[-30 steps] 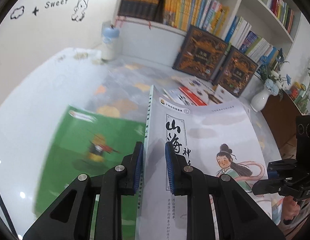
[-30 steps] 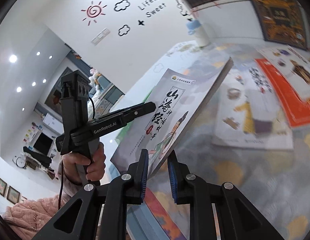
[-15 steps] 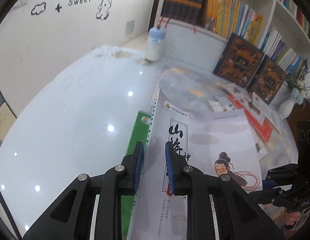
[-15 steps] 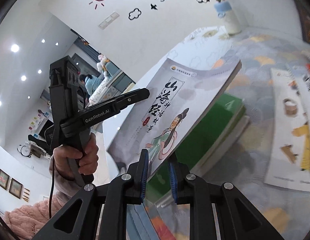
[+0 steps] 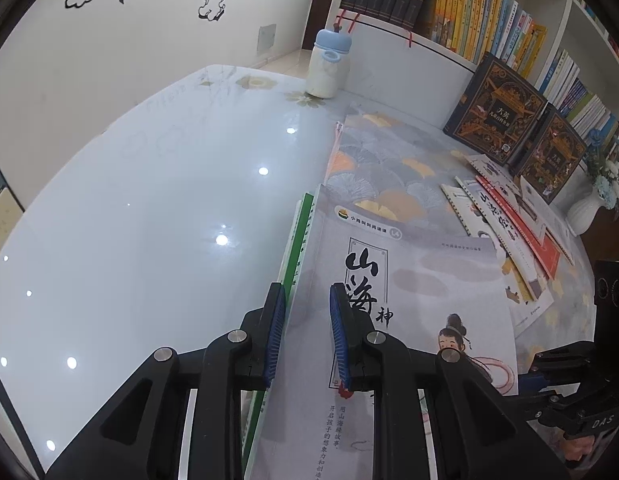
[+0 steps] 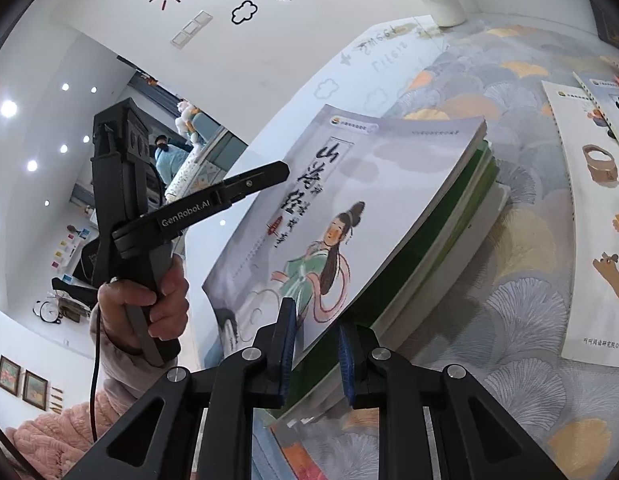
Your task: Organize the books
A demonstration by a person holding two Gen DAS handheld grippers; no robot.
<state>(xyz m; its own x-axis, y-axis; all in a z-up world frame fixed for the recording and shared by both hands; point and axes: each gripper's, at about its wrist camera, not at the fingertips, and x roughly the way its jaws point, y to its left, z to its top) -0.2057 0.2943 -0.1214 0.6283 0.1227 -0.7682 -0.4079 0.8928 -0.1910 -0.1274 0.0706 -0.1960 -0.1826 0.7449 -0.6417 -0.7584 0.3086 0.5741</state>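
A grey-white picture book [image 5: 429, 280] with a painted woman on its cover is held by both grippers. My left gripper [image 5: 306, 294] is shut on the book's spine edge. My right gripper [image 6: 315, 320] is shut on its opposite edge [image 6: 389, 184]. The book lies tilted just over a green book [image 5: 299, 232], which tops a small stack [image 6: 441, 240] with a white book [image 6: 473, 244] beneath. In the right wrist view a hand holds the left gripper [image 6: 283, 170] at the book's far side. The right gripper [image 5: 549, 364] shows at the left wrist view's lower right.
Several thin books [image 5: 509, 220] lie fanned on the patterned mat [image 5: 389, 160]. Two dark ornate books [image 5: 493, 112] lean against the bookshelf [image 5: 469, 20]. A blue-capped bottle [image 5: 329, 68] stands at the back, a white vase [image 5: 585, 212] at the right. Glossy white tabletop [image 5: 149, 220] lies to the left.
Both grippers have carried the picture book leftward and down. The green book, wide open to view before, is now almost wholly covered, with only its spine edge showing.
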